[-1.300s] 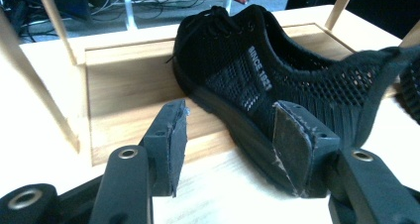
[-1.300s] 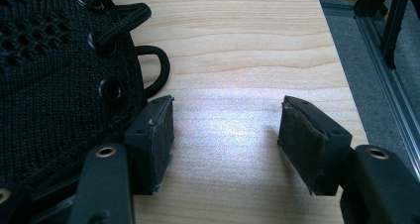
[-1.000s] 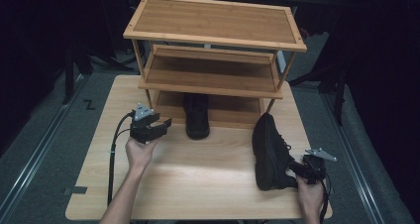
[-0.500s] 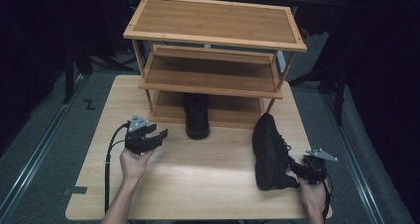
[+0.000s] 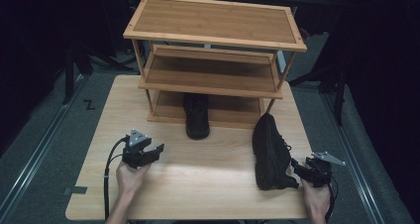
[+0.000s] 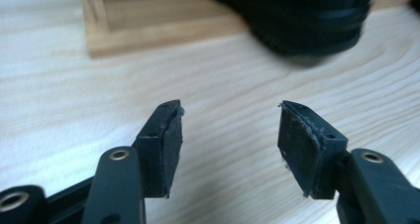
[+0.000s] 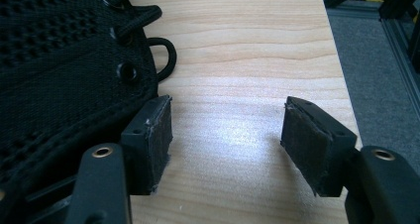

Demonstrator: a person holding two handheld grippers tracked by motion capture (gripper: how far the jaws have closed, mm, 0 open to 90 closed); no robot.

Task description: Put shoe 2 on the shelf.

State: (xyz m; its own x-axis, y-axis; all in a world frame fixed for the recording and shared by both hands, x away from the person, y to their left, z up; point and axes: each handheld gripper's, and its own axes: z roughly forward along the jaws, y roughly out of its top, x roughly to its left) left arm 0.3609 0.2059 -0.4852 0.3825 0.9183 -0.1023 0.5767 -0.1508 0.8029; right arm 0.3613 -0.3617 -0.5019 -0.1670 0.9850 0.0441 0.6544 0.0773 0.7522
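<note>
A black shoe (image 5: 197, 116) stands with its heel end under the lowest shelf of the wooden rack (image 5: 213, 80), toe poking out over the table. A second black shoe (image 5: 270, 152) lies on its side at the right of the table; its laced upper (image 7: 64, 60) fills the left of the right gripper view. My left gripper (image 5: 154, 150) is open near the table's left front, pointing toward the first shoe's toe (image 6: 307, 21), nothing between its pads (image 6: 171, 144). My right gripper (image 5: 297, 167) is open just beside the lying shoe, its left pad (image 7: 153, 140) touching the upper.
The light wooden table (image 5: 198, 189) ends close to the right gripper, with grey floor (image 7: 376, 60) beyond the edge. The rack has three shelves; its top (image 5: 213, 18) and middle shelf (image 5: 208, 75) are bare. Dark surroundings ring the table.
My left gripper has drawn back from the rack toward the table's front left and sits lower. The right gripper and both shoes have stayed put.
</note>
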